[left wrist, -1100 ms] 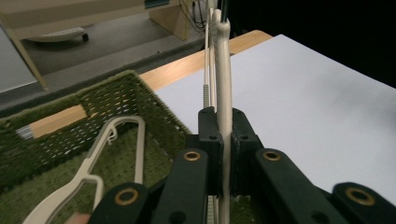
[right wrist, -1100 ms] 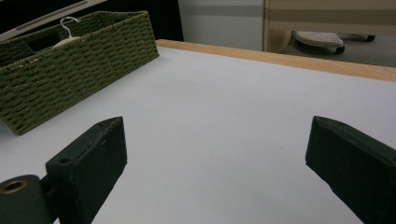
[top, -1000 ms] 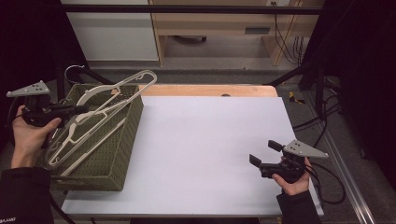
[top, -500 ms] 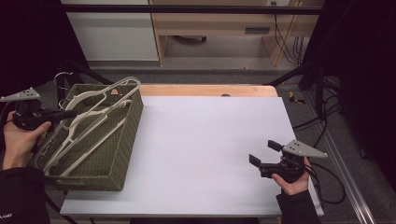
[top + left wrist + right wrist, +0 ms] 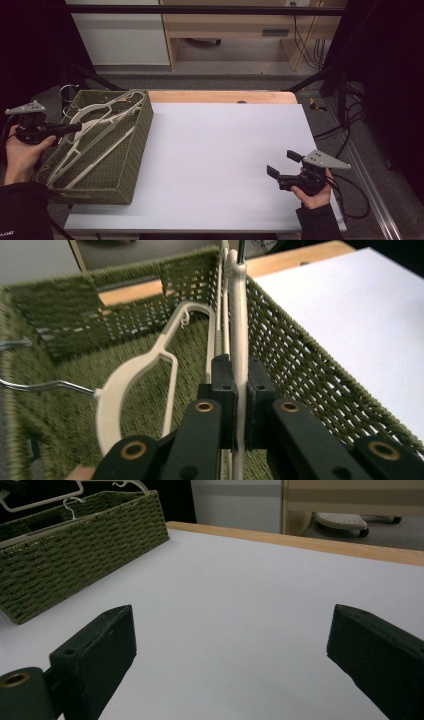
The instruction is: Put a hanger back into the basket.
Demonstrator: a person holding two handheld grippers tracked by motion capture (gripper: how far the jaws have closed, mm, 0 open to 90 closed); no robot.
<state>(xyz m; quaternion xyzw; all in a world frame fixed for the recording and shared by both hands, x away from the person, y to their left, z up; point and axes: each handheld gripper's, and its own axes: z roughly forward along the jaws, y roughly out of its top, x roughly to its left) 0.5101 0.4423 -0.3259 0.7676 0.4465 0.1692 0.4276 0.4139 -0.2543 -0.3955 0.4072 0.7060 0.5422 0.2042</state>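
Note:
A green woven basket [image 5: 135,150] stands on the left end of the white table [image 5: 225,145]. Several cream plastic hangers [image 5: 102,112] lie in it, their tops over the far right corner. At the basket's left rim my left gripper [image 5: 75,127] is shut on one hanger's bar. In the left gripper view the left gripper [image 5: 240,385] pinches that hanger [image 5: 239,315] edge-on above the basket [image 5: 310,370], and another hanger [image 5: 135,375] lies lower inside. My right gripper [image 5: 284,164] rests open near the table's front right, over bare table in the right gripper view [image 5: 235,650].
Wire hanger hooks [image 5: 67,92] stick out past the basket's far left corner. A wooden strip [image 5: 220,96] runs along the table's far edge. Cables [image 5: 345,130] lie on the floor to the right. The basket [image 5: 75,555] is far left in the right gripper view.
My left gripper has drawn back to the left with the hanger, which has come down lower over the basket. The right gripper has stayed still.

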